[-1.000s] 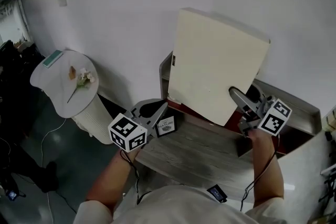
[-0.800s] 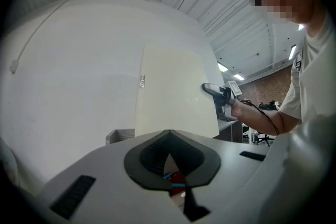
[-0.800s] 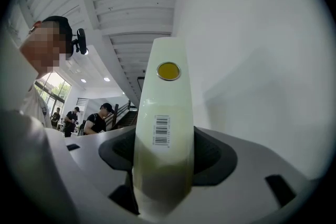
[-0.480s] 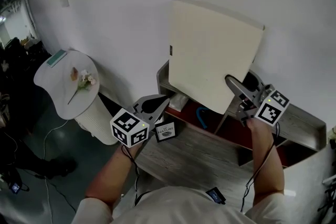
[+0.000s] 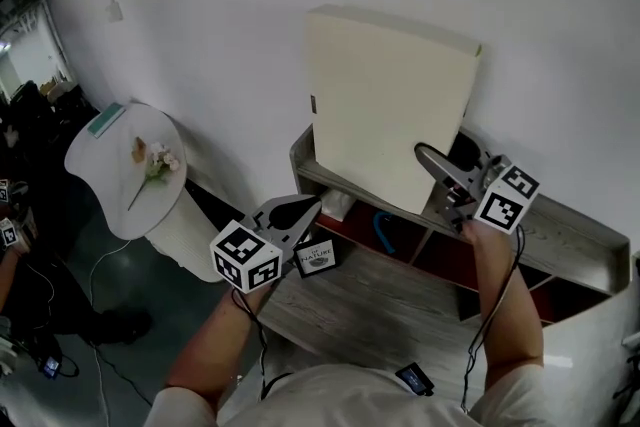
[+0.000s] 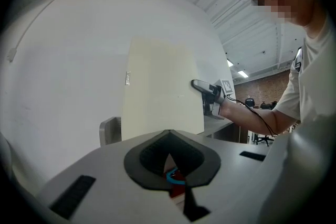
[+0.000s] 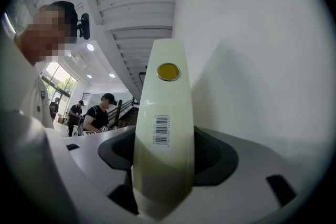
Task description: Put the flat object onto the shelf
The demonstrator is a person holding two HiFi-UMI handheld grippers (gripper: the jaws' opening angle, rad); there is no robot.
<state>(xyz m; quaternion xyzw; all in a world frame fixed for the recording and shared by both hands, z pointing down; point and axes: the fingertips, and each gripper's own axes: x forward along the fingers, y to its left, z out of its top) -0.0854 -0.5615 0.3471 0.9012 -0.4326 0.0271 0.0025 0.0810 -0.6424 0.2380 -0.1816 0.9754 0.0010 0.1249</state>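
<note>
Left claw idle, jaws together on nothing, low off the shelf's left front corner. Right claw clamps the flat cream box at its lower right edge, upright over the shelf top's left end, near the wall. Placing step, I'd say: next lower it square onto the top board, then let go.

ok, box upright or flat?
Upright: the box is held on edge above the shelf, clamped by the right gripper.
</note>
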